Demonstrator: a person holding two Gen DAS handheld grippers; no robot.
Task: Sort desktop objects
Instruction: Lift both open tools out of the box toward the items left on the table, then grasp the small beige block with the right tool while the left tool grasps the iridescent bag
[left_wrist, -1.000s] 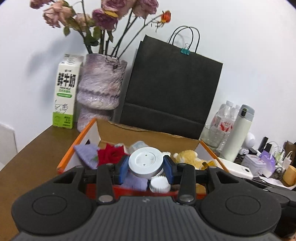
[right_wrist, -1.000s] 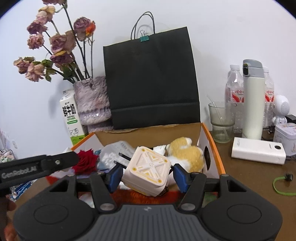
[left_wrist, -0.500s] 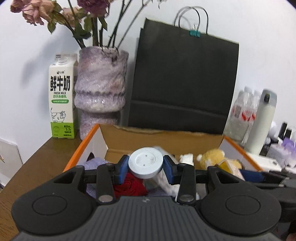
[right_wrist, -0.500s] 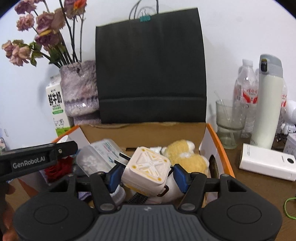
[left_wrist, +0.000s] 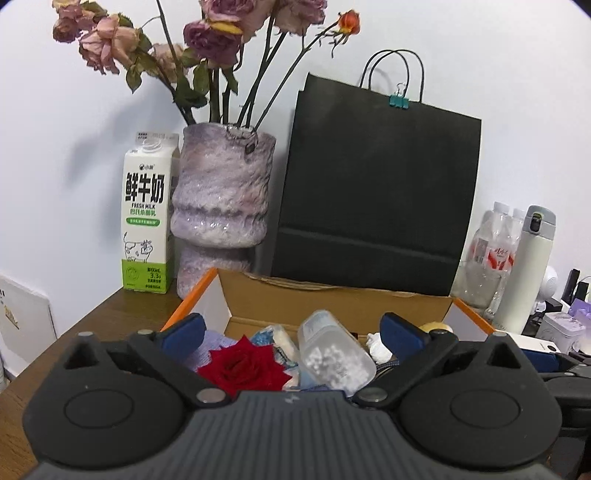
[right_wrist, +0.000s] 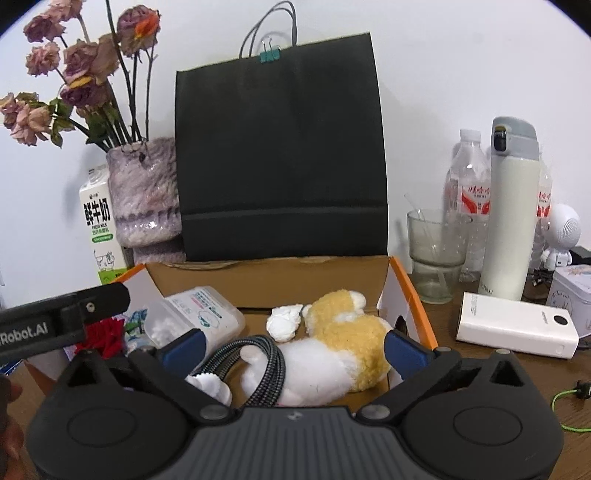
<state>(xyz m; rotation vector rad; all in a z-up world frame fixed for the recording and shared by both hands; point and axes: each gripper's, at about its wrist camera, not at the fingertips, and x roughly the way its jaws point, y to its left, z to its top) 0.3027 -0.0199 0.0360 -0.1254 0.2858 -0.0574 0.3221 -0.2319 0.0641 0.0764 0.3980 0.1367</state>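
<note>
Milk carton, white and green (left_wrist: 147, 214), stands on the brown wooden bench (left_wrist: 122, 314) far out ahead and to the left of the left hand-held gripper (left_wrist: 291, 332), touching or nearly touching the mottled purple vase of dried roses (left_wrist: 221, 206) beside it. Straight ahead of that hand-held gripper a tall black paper bag with a teal binder clip (left_wrist: 376, 192) stands behind the open cardboard box with orange edges (left_wrist: 332, 302). The left hand-held gripper's jaws are opening, spread wide over the box, and nothing is gripped between its blue pads. Below and between them lie a red fabric rose (left_wrist: 243, 367) and, to its right, a clear plastic bottle of small white pellets (left_wrist: 334, 356).

The right hand-held gripper (right_wrist: 291, 349) also hangs over the box, its jaws opening wide with nothing pressed by either pad. Under them lie a black braided cable (right_wrist: 266, 363) to the left and a yellow and white plush toy (right_wrist: 332, 343) to the right, both inside the box. Beyond the right jaw, outside the box, a white rectangular power bank (right_wrist: 517, 325) lies on the bench; behind it stand a clear drinking glass (right_wrist: 436, 254) and a white thermos flask with a grey lid (right_wrist: 511, 210).
</note>
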